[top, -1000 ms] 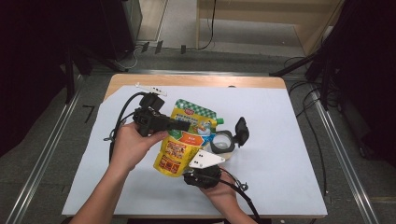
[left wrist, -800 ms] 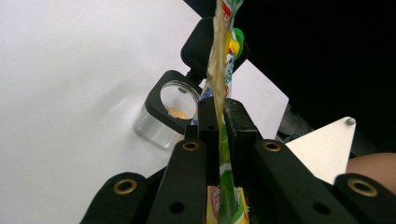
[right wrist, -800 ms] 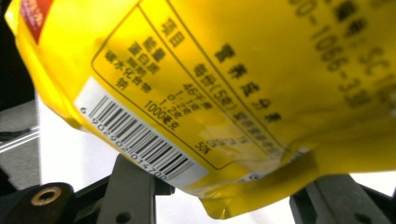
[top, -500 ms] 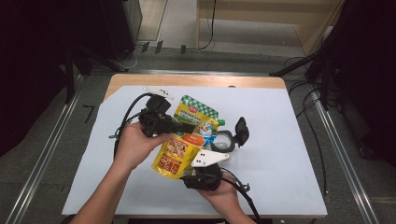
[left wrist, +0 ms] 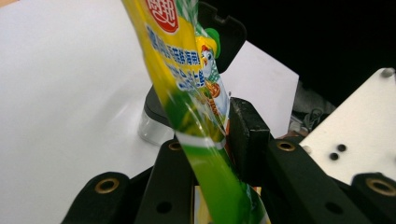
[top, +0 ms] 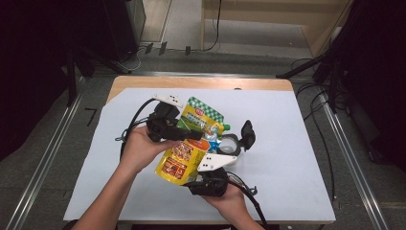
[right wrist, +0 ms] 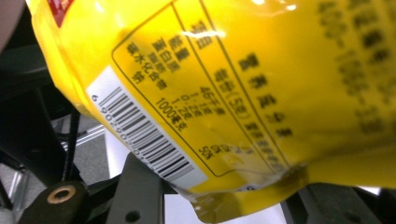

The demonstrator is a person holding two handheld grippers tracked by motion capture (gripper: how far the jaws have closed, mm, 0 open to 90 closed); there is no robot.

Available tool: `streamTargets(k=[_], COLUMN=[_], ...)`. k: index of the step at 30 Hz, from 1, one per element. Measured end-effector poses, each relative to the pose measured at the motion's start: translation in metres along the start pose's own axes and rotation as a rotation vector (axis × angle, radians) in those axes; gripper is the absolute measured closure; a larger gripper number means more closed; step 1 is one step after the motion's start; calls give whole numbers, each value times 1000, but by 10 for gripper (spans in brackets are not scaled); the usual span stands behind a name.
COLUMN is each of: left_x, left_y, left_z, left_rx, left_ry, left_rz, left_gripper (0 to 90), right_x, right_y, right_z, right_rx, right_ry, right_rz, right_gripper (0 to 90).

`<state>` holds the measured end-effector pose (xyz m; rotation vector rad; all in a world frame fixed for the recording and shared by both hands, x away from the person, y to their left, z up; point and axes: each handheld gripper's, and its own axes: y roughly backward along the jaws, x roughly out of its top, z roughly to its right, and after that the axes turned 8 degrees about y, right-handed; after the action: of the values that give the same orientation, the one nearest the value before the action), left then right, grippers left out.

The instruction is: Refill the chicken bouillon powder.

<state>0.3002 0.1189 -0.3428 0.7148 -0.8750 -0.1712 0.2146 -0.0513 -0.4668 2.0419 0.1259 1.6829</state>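
High view: a yellow-and-green pouch (top: 187, 146) held up over the white table sheet (top: 287, 158) between two hand-held grippers.

Held tilted at mid-table, the pouch has its green top toward the far side and its base toward the near edge. The left gripper (top: 184, 133) has the pouch's upper part between its jaws, which have just been opening; in the left gripper view the film (left wrist: 205, 154) lies against one pad, but whether it is pinched I cannot tell. The right gripper (top: 203, 167) comes from below, its jaws just closing around the pouch's bottom edge (right wrist: 243, 186); a firm grip isn't clear. A clear jar (top: 229, 143) with a black flip lid (top: 247, 134) stands just right of the pouch, open. Likely a handover or pour set-up is under way; nothing has reached the jar yet.
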Motion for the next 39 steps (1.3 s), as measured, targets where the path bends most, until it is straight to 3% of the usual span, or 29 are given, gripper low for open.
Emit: streamTargets(k=[14,25,32,39], left_x=[-2,-2,-3,-4], left_y=[-17,-27,-28,-31], left_z=[-7,-2,-5,-6], left_rx=[-9,22,-13,8], left_ry=[77,93,130,162], left_rz=[-9,-33,-30,-24], left_gripper=[774,775,766,763], right_x=[2,2,3,2], right_y=[0,-3,-4,-6], right_z=[-2,-6,-9,-9], right_rx=[12,-47,-56,-83], right_ry=[-13,2,10,-4], right_rz=[-7,-45,-52,-56], right_gripper=[654,652,645,606])
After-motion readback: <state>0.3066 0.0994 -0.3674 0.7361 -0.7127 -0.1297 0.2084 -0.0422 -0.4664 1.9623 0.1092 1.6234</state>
